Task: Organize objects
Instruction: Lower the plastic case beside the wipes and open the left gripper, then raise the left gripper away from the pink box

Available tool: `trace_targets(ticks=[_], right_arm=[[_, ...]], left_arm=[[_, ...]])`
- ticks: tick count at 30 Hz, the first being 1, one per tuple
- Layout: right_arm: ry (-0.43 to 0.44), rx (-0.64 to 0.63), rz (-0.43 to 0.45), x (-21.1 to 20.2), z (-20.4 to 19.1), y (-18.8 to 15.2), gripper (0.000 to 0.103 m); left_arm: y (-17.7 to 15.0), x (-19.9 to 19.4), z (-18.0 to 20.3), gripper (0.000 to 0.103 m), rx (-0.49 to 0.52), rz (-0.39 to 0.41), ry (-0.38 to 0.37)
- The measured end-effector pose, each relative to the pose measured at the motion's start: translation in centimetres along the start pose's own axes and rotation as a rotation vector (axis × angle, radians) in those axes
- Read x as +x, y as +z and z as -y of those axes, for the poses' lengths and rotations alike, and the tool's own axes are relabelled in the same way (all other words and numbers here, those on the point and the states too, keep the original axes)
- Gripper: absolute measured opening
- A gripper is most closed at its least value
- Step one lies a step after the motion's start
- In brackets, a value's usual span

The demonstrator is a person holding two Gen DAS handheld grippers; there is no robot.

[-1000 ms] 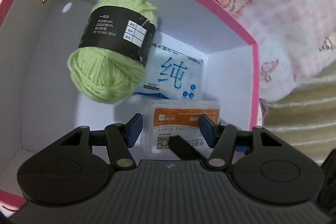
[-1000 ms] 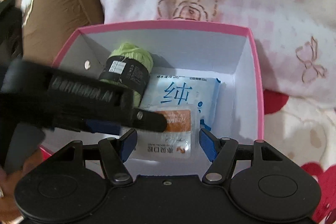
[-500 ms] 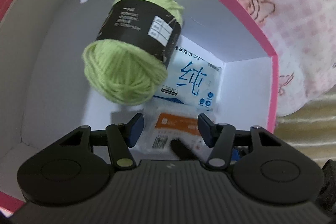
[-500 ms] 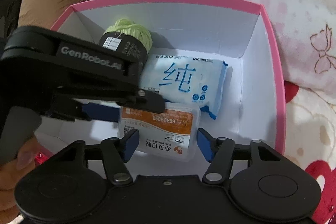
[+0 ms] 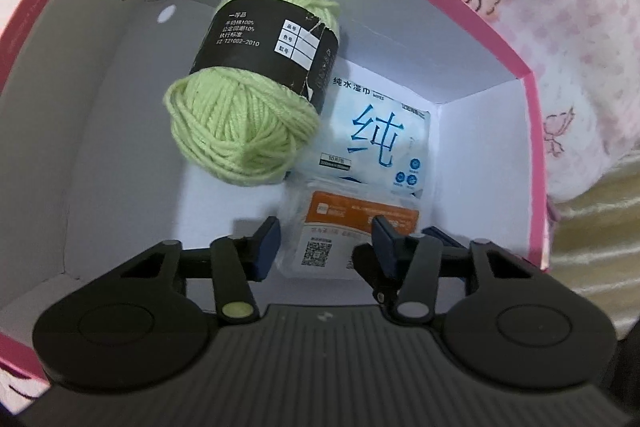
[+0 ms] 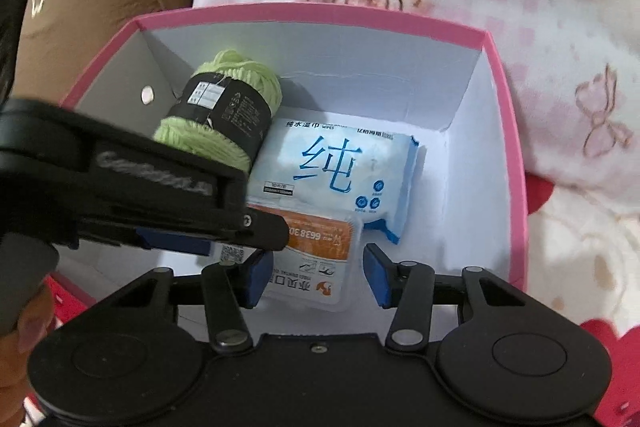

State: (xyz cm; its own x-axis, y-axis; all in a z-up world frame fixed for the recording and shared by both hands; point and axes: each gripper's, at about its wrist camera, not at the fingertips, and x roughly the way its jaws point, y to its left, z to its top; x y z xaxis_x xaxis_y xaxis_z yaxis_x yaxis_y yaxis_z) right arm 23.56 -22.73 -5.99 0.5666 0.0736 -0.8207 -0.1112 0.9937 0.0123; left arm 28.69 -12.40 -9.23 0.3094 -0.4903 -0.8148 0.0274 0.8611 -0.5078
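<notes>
I've got both grippers over the pink box (image 6: 500, 131), jaws closing. Left gripper (image 5: 324, 243) and right gripper (image 6: 318, 269) each straddle the clear case (image 6: 316, 267), not gripping.

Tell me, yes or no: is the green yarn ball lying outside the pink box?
No: the green yarn ball lies inside the pink box, against the wet wipes pack on the box floor.

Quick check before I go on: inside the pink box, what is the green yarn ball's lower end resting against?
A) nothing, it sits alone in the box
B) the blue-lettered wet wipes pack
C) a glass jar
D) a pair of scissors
B: the yarn ball leans on the edge of the wet wipes pack, with the clear floss-pick case just in front, all inside the pink box.
</notes>
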Motion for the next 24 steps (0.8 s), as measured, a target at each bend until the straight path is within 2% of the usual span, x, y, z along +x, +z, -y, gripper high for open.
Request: trace_targets(ticks=[4, 6, 9, 12, 16, 17, 20, 24], right_arm=[[0.002, -0.021, -0.021, -0.1, 0.0, 0.0, 0.053], [0.010, -0.029, -0.016, 0.0, 0.3, 0.0, 0.043], [-0.002, -0.073, -0.003, -0.2, -0.4, 0.1, 0.042], [-0.024, -0.101, 0.008, 0.3, -0.6, 0.2, 0.042], [0.007, -0.080, 0.023, -0.2, -0.1, -0.1, 0.042], [0.011, -0.072, 0.032, -0.6, 0.0, -0.3, 0.042], [0.042, -0.036, 0.064, -2.4, 0.5, -0.9, 0.043], [0.058, -0.039, 0.095, -5.1, 0.6, -1.5, 0.046]], left_arm=[[-0.3, 0.3, 0.8, 0.042, 0.000, 0.001, 0.005], [-0.3, 0.8, 1.1, 0.041, -0.029, -0.031, -0.038], [-0.8, 2.1, 2.2, 0.033, -0.067, -0.063, -0.068], [-1.2, 2.0, 2.2, 0.033, -0.081, -0.044, -0.066], [-1.4, 1.5, 2.4, 0.033, -0.041, -0.043, -0.080], [-1.4, 1.0, 2.5, 0.033, -0.014, -0.026, -0.064], [-1.4, -0.5, 2.8, 0.032, 0.057, 0.015, -0.039], [-1.4, -2.6, 2.5, 0.032, 0.110, 0.018, -0.034]])
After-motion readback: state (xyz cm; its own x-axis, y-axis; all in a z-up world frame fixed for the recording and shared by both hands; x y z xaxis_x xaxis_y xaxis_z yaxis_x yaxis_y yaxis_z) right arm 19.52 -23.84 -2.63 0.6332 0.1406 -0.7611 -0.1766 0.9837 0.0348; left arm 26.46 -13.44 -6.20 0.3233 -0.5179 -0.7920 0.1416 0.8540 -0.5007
